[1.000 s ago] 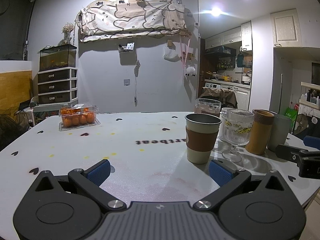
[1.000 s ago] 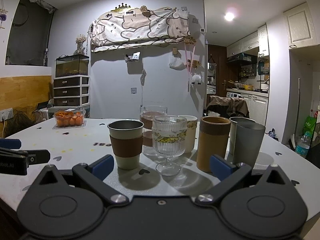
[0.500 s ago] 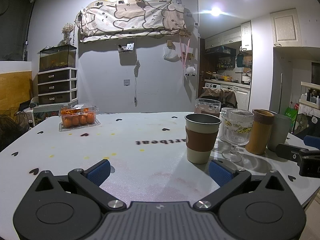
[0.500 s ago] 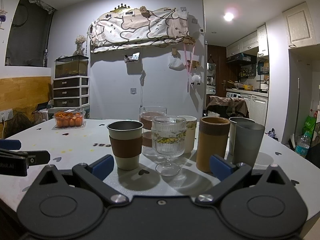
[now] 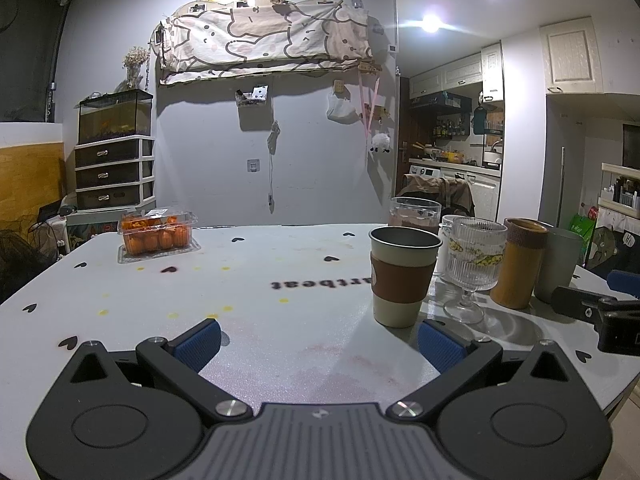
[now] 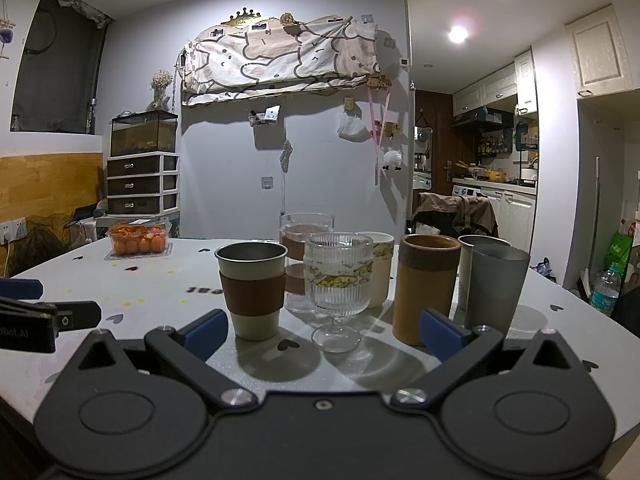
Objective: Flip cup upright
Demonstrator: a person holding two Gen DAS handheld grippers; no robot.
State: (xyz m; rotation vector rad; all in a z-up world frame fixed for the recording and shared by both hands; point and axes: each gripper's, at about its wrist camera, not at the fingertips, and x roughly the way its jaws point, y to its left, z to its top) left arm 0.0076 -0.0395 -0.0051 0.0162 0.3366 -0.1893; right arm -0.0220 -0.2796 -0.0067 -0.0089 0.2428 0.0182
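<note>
A cream cup with a brown sleeve (image 5: pixel 401 278) (image 6: pixel 253 286) stands upright on the white table (image 5: pixel 280 320), mouth up. Behind it stand a ribbed stemmed glass (image 6: pixel 338 286), a tall brown cup (image 6: pixel 426 286), two grey tumblers (image 6: pixel 496 286), a white mug (image 6: pixel 380 272) and a clear glass with a brown band (image 6: pixel 306 256), all upright. My left gripper (image 5: pixel 319 344) is open and empty, low over the table just left of the sleeved cup. My right gripper (image 6: pixel 324 334) is open and empty, in front of the cups.
A clear box of oranges (image 5: pixel 157 233) sits at the far left of the table. The other gripper shows at the right edge of the left wrist view (image 5: pixel 596 312) and the left edge of the right wrist view (image 6: pixel 36 316). The table edge runs close on the right.
</note>
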